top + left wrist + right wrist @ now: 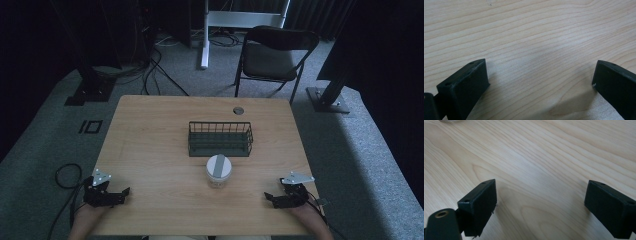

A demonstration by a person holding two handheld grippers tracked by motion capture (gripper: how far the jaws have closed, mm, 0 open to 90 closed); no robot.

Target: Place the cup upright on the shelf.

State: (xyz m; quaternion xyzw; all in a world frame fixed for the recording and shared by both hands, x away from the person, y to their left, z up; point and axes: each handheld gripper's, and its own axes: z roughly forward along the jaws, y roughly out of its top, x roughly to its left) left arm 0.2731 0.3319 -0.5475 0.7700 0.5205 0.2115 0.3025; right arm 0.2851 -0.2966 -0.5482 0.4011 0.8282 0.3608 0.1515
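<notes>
A white jar with a grey-striped lid (218,170) stands upright near the middle of the wooden table (150,145). Just behind it sits a dark wire basket (220,138). My left gripper (125,194) rests at the table's front left, pointing right, open, with bare wood between its jaws (540,72). At the front right my right gripper (268,198) points left, open as well, nothing between its jaws (541,192). Both grippers stay well apart from the jar.
A round cable hole (238,110) marks the table's far edge. Behind the table stand a black folding chair (272,52), a white desk leg (204,35) and dark stands on grey carpet. Cables (65,175) trail off the front left.
</notes>
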